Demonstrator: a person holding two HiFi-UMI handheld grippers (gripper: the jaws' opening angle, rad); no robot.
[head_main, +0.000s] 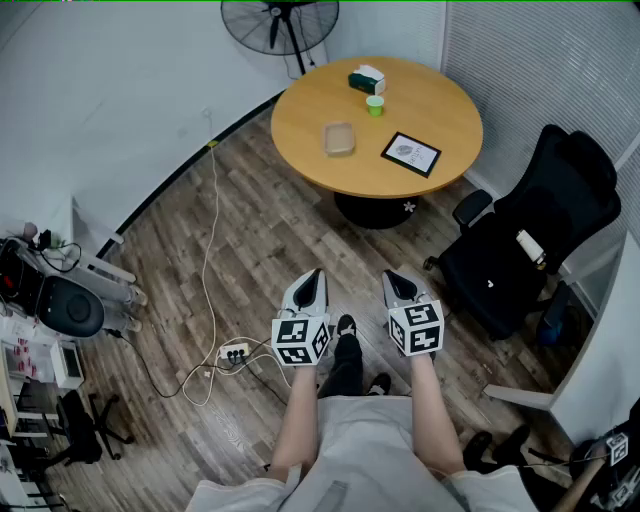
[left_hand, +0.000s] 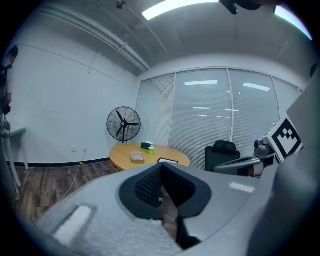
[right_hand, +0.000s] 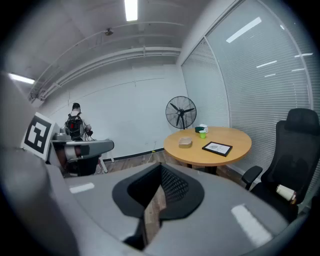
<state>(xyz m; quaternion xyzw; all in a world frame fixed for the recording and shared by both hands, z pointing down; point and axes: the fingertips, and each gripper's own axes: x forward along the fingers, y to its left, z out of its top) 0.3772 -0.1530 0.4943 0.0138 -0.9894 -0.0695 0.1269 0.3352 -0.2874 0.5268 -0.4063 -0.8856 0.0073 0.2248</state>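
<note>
Left tool (head_main: 312, 275): jaws closed, dark pads meeting at the tips, nothing between them. Only a thin slit of wooden floor (head_main: 250, 240) shows behind the pads in the left gripper view.

Right tool (head_main: 392, 277): jaws likewise closed tip to tip, with nothing held. It is level with the left tool and just to its right. Both are held in the air in front of the person and point the same way.

Nearest item: a white power strip (head_main: 234, 352) lies on the floor below and to the left of the left tool, apart from it. A white cable (head_main: 210, 230) runs from it along the floor, forward and left of that tool. One black shoe (head_main: 346, 326) shows below, between the two tools.

Ahead of both tools, well apart, stands a round wooden surface (head_main: 450, 105). It carries a clear container (head_main: 339, 138) on the side nearest the left tool and a black-framed picture (head_main: 411, 154) nearer the right tool. A green cup (head_main: 375, 105) and a green tissue box (head_main: 366, 79) sit farther back.

Beyond the surface stands a black fan (head_main: 279, 22). To the right of the right tool is a black office chair (head_main: 540, 230), near the surface
</note>
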